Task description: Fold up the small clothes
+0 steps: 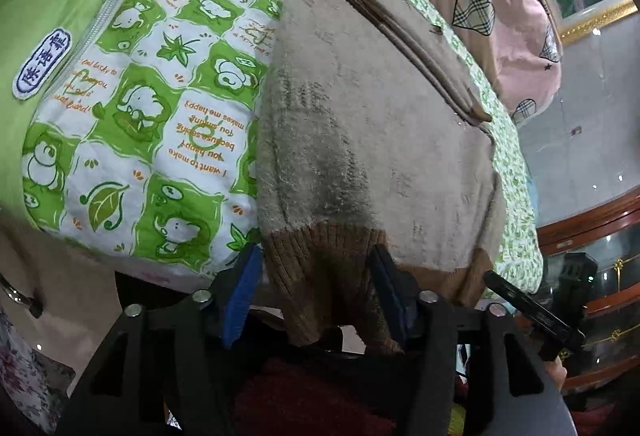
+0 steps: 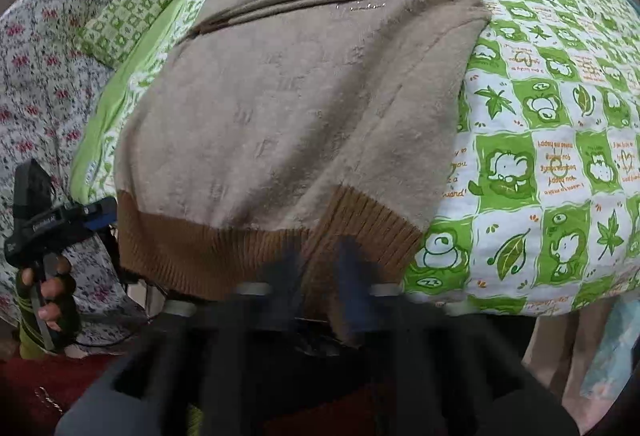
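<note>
The quilt (image 1: 160, 139) reads "I want to make you happy".

Both cameras sit low behind their own fingers, looking forward along them and close over the near edge of the bed. The left wrist view faces the sweater's (image 1: 360, 139) hem from its left corner, the right wrist view from the right. Both share the sweater and green quilt (image 1: 160, 139).

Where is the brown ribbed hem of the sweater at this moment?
In both wrist views the brown ribbed hem lies at the near edge of the green patterned quilt, with each gripper's fingers around it.
</note>
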A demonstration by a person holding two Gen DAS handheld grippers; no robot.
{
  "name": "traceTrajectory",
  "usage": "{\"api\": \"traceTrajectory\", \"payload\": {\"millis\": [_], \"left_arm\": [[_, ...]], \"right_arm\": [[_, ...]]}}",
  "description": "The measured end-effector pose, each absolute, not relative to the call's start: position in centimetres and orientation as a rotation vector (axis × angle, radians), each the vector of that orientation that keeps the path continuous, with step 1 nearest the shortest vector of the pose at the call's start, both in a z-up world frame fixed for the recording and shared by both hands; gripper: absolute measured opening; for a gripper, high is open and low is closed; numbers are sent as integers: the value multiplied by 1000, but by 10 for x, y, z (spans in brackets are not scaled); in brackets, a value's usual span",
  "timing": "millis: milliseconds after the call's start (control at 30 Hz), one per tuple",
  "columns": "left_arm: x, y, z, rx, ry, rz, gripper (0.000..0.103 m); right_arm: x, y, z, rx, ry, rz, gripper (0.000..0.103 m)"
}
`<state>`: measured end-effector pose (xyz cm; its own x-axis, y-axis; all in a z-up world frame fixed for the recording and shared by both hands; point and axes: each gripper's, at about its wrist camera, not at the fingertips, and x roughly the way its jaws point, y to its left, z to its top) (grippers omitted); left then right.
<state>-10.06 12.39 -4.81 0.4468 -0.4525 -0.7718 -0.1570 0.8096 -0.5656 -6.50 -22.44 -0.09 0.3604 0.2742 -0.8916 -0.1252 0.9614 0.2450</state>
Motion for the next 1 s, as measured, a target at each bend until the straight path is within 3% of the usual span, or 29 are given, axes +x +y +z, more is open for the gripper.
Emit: {"api": "traceTrajectory", "payload": {"millis": [33,67,333,367,400,467,500,533,733,767,833,867,900,967,1000], "left_arm": [[-98,122,-51,-612,1125,-177,64],[-95,120,-56,-597,1139,-163,64],[-85,98,-60,-535,1163,-104,67],[-86,97,-60,-520,1162,-100,65],[-86,96,-60,-509,1163,-95,58],[-89,99,-60,-489,1165,-88,45],[-91,103,-61,-478,1168,-86,30],[-94,110,-62,-475,1175,-92,21],[-112,146,-54,-527,1173,-116,18],[-112,146,-51,-547,1169,-136,21],[-111,144,-47,-575,1149,-177,40],[-110,139,-45,-571,1139,-179,46],[-107,133,-45,-567,1133,-178,57],[-98,118,-50,-575,1149,-184,62],[-93,111,-55,-587,1167,-203,62]], "right_arm": [[-65,-224,1,131,1165,248,75],[-65,-220,2,119,1153,245,78],[-56,-185,-15,-182,1160,161,75],[-57,-183,-18,-227,1151,145,64],[-59,-182,-18,-280,1136,119,46],[-63,-195,-14,-318,1117,87,21],[-64,-206,-9,-284,1121,89,18],[-65,-218,-4,-243,1131,86,15],[-80,-301,12,-16,1178,15,10],[-85,-315,14,51,1181,7,12],[-90,-327,15,110,1185,1,19],[-91,-330,17,134,1179,12,36],[-94,-330,19,154,1166,30,62],[-97,-326,23,179,1128,61,78],[-96,-325,21,185,1127,69,78]]}}
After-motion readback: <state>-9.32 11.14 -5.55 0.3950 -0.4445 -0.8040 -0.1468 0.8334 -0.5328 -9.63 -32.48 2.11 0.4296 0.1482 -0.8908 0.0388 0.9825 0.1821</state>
